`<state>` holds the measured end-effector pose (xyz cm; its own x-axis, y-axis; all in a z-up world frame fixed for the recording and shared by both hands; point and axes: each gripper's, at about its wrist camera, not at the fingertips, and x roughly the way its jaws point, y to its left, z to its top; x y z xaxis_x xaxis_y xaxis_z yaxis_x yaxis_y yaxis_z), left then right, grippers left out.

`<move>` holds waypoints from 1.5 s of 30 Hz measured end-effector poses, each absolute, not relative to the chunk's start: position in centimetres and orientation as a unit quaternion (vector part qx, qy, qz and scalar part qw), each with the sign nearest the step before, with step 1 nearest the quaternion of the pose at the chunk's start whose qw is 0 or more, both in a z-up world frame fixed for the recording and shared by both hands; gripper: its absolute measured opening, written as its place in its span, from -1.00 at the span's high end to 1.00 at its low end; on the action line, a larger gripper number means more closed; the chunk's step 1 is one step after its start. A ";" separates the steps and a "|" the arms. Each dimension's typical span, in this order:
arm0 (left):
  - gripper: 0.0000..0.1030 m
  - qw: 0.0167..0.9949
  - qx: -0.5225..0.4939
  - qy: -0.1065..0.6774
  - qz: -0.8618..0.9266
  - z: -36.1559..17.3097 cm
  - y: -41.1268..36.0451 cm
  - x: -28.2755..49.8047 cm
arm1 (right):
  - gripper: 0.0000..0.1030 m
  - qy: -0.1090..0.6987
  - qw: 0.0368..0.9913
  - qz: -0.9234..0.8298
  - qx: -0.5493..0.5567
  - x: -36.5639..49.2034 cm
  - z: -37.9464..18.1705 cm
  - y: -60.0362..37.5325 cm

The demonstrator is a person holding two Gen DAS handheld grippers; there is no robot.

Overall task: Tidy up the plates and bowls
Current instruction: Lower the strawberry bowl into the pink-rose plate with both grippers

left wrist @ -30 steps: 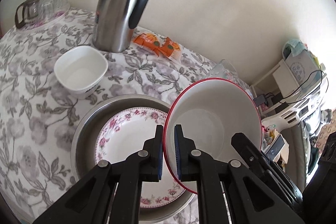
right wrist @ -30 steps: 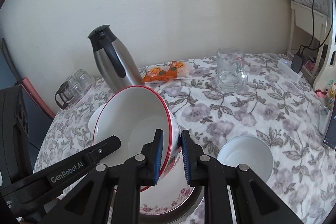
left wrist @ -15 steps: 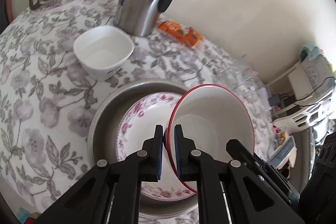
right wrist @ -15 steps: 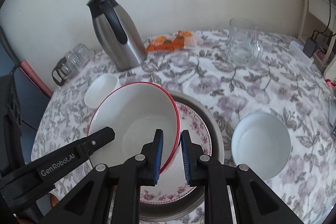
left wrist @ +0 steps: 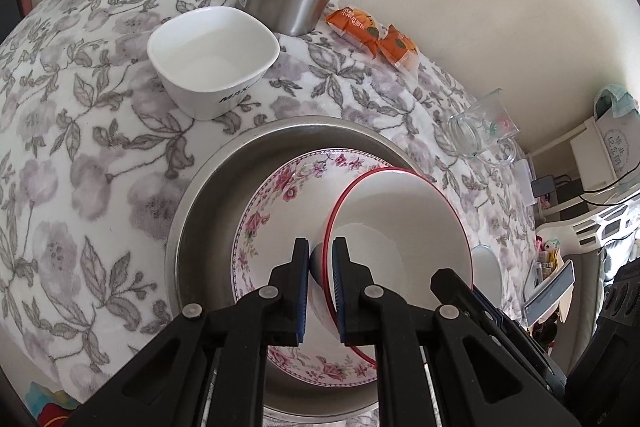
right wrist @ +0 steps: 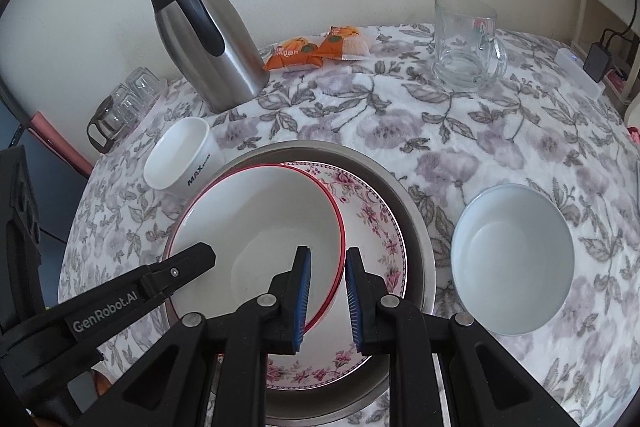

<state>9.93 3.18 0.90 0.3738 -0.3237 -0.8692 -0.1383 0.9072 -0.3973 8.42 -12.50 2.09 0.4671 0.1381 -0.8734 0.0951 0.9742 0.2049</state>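
Red-rimmed bowl [right wrist: 256, 231] pinched on opposite rims by left tool [left wrist: 321, 259] and right tool [right wrist: 327, 267], tilted over flowered plate [left wrist: 280, 195] inside metal basin [right wrist: 416, 227], white bowl [right wrist: 512, 259] beside it on flowered worktop [right wrist: 440, 131]

A soft, matt, fleecy white cloth printed with grey-mauve flowers [right wrist: 460, 131] covers the table. On it sits a wide round basin of dull brushed metal [right wrist: 420, 239], holding a glossy glazed white plate with a pink floral border [right wrist: 380, 227]. The white bowl with a thin red rim [right wrist: 256, 227] is smooth and shiny like glazed ceramic, as are the squarish white bowl [left wrist: 212, 63] and the plain round white bowl [right wrist: 512, 259]. The tall jug of satin stainless steel [right wrist: 212, 55] has a glossy black plastic handle. The handled mug [right wrist: 468, 43] is clear glass. The orange snack packets [right wrist: 316, 51] are shiny plastic film. Both grippers' arms are matt black plastic with ribbed blue pads [right wrist: 305, 295].
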 end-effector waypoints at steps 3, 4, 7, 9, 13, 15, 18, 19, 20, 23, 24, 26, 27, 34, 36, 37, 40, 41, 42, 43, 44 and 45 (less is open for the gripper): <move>0.81 0.804 -0.207 0.554 -0.058 0.9 3.1 10.1 | 0.64 0.515 0.850 0.012 0.113 8.4 2.0 -12.5; 0.81 0.805 -0.207 0.553 -0.058 0.9 3.1 10.1 | 0.64 0.515 0.850 0.012 0.114 8.5 2.0 -12.5; 0.81 0.807 -0.205 0.551 -0.059 1.0 3.2 10.2 | 0.64 0.516 0.849 0.010 0.115 8.6 1.8 -12.5; 0.81 0.807 -0.205 0.551 -0.059 0.9 3.2 10.2 | 0.64 0.516 0.849 0.010 0.116 8.7 1.8 -12.4; 0.81 0.807 -0.206 0.551 -0.059 0.7 3.2 10.4 | 0.64 0.516 0.849 0.009 0.115 8.7 1.7 -12.3; 0.81 0.806 -0.206 0.551 -0.059 0.7 3.2 10.4 | 0.64 0.516 0.849 0.009 0.115 8.8 1.7 -12.3; 0.81 0.807 -0.206 0.551 -0.058 0.6 3.2 10.5 | 0.63 0.515 0.850 0.009 0.112 8.8 1.7 -12.3; 0.81 0.807 -0.206 0.551 -0.058 0.6 3.2 10.5 | 0.63 0.516 0.849 0.009 0.113 8.8 1.7 -12.3; 0.81 0.807 -0.205 0.551 -0.058 0.5 3.2 10.5 | 0.64 0.516 0.849 0.008 0.114 8.9 1.6 -12.3; 0.81 0.805 -0.205 0.554 -0.057 0.3 3.2 10.6 | 0.63 0.518 0.848 0.008 0.113 8.9 1.5 -12.4; 0.81 0.805 -0.205 0.554 -0.057 0.2 3.2 10.6 | 0.63 0.518 0.848 0.008 0.112 8.9 1.5 -12.4; 0.81 0.806 -0.205 0.553 -0.057 0.3 3.2 10.6 | 0.63 0.518 0.848 0.008 0.110 8.9 1.5 -12.3; 0.81 0.806 -0.204 0.553 -0.057 0.3 3.2 10.6 | 0.63 0.517 0.849 0.008 0.110 8.9 1.5 -12.3; 0.81 0.806 -0.203 0.553 -0.057 0.3 3.2 10.6 | 0.63 0.518 0.848 0.007 0.110 8.9 1.5 -12.3; 0.81 0.805 -0.206 0.553 -0.057 0.2 3.2 10.6 | 0.63 0.518 0.848 0.008 0.110 8.9 1.5 -12.3; 0.81 0.805 -0.207 0.553 -0.058 0.2 3.3 10.7 | 0.64 0.518 0.848 0.008 0.111 8.9 1.5 -12.3; 0.81 0.802 -0.215 0.554 -0.058 0.1 3.5 10.6 | 0.63 0.525 0.842 0.012 0.120 9.0 1.3 -12.5; 0.81 0.802 -0.216 0.554 -0.059 0.1 3.5 10.7 | 0.63 0.528 0.840 0.011 0.121 9.0 1.1 -12.6; 0.81 0.801 -0.217 0.554 -0.058 0.1 3.6 10.7 | 0.63 0.529 0.840 0.008 0.122 9.0 1.0 -12.7; 0.81 0.802 -0.215 0.554 -0.056 0.2 3.6 10.7 | 0.63 0.530 0.839 0.006 0.122 9.0 0.9 -12.9; 0.79 0.804 -0.214 0.553 -0.054 0.3 3.6 10.6 | 0.63 0.530 0.838 0.006 0.125 9.0 0.9 -13.1; 0.75 0.804 -0.212 0.552 -0.051 0.4 3.7 10.6 | 0.63 0.529 0.839 0.007 0.128 9.0 0.9 -13.2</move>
<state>10.64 3.73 0.37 0.3843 -0.3173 -0.8670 -0.1520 0.9045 -0.3984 9.00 -13.20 0.94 0.4394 0.1474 -0.8861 0.1235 0.9672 0.2221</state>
